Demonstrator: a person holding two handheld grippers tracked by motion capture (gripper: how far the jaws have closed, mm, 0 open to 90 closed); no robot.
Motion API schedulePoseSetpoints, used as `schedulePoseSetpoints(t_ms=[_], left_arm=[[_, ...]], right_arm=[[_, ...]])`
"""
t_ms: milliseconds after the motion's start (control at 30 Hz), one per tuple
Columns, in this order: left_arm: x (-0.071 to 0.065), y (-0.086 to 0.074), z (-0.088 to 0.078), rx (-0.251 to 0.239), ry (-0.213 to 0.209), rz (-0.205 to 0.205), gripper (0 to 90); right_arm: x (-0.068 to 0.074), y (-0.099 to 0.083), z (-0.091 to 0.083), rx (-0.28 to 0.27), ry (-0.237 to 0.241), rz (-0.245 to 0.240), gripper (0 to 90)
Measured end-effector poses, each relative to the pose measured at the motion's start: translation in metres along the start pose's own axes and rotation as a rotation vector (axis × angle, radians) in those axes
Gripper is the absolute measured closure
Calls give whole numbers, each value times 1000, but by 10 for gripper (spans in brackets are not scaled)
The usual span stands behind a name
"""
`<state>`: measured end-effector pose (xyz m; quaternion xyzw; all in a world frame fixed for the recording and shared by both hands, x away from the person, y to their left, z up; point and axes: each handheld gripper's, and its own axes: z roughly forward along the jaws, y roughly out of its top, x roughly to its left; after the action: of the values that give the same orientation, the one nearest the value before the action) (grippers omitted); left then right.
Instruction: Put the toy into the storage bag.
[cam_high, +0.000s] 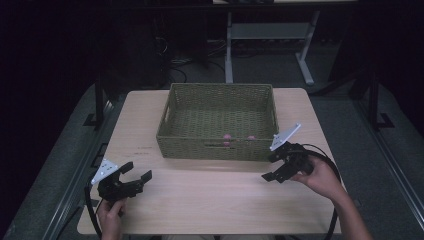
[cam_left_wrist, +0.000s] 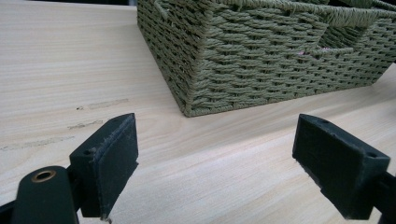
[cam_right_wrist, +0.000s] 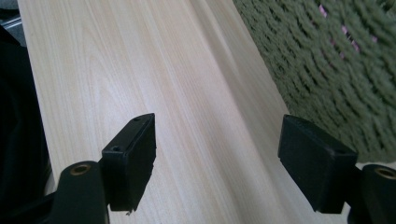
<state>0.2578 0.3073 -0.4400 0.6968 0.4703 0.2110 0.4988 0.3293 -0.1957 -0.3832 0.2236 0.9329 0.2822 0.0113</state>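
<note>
A green woven basket (cam_high: 210, 148) stands at the middle back of the light wooden table (cam_high: 210, 197). Small pink things (cam_high: 227, 138) show through the handle slot in its front wall; what they are I cannot tell. My left gripper (cam_high: 140, 171) rests open at the front left, held by a hand, with nothing between its fingers. It faces the basket's near left corner (cam_left_wrist: 205, 79) across bare wood. My right gripper (cam_high: 269, 168) stands open and unloaded just off the basket's front right corner. The basket wall (cam_right_wrist: 327, 79) lies close on the right, with pink specks (cam_right_wrist: 346, 31) showing through the weave.
Bare tabletop (cam_left_wrist: 70, 70) stretches along the front between the two grippers. The table's left edge (cam_right_wrist: 32, 93) drops into darkness. Behind the table are a white desk frame (cam_high: 229, 55), cables and grey floor. Each gripper trails a black cable (cam_high: 330, 165).
</note>
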Motion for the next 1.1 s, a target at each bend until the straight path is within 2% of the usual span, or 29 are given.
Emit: schedulePoseSetpoints(t_ms=[533,1100], left_arm=[[0,0,0,4,0,3,138],[-1,-1,0,4,2,4,138]], right_arm=[[2,-31,14,19,-8,44,270],[8,-58,14,-12,-35,85,270]])
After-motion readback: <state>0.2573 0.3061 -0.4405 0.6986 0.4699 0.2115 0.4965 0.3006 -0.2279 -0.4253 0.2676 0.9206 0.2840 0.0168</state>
